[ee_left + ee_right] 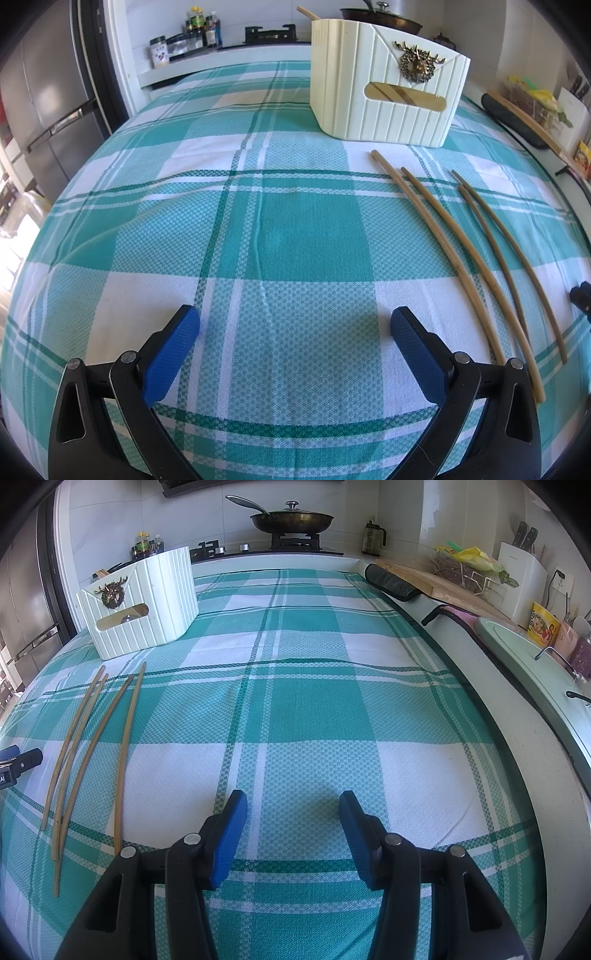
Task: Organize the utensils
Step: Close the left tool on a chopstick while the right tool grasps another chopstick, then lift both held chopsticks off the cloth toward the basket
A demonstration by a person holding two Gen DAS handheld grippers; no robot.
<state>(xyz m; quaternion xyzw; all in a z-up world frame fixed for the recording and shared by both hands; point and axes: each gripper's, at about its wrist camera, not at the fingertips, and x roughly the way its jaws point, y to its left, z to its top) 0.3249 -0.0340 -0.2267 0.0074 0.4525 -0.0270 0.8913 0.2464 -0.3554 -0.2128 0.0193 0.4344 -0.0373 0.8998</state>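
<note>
Left wrist view: we hold the left gripper (295, 332) over bare checked cloth (258, 229), its jaws wide apart and nothing between them. Four chopsticks (476, 258) lie at 3 o'clock from the gripper, flat on the cloth, side by side in two loose pairs. Their long axes run from 5 o'clock toward 11 o'clock, far ends pointing at the cream holder (384, 85), which stands upright at 1 o'clock. We judge the holder to be the destination; sticks already show through its handle slot.

Right wrist view: we hold the right gripper (293, 827) with jaws part open and empty, above the cloth. The chopsticks (92, 738) lie at 9 o'clock, long axes running from 7 o'clock to 1 o'clock toward the holder (147, 602) at 11 o'clock. They sit between both grippers, within reach of either. No stick is gripped yet.
</note>
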